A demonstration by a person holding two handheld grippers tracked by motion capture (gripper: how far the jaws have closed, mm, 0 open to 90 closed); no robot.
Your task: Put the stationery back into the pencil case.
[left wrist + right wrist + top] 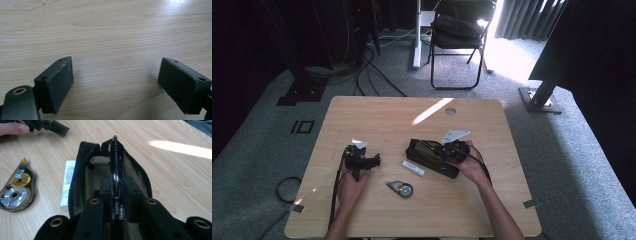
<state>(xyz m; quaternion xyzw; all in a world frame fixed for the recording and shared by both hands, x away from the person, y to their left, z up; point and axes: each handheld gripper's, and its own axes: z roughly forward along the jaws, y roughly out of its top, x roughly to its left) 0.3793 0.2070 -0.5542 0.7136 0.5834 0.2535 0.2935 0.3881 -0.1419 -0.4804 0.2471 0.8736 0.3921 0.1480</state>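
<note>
Holding a slim black pen (116,170) clamped between its jaws, the right gripper (117,195) has the pen's tip pointing ahead into the open black zip pencil case with a tan lining (82,177). Packing looks part done: the pen is over the pouch but not released. A white eraser stick (67,182) and a clear round correction-tape dispenser (16,190) lie to the left of the jaws, still outside. The left gripper (116,80) rests on the pale wooden table (112,30), jaws apart and empty
</note>
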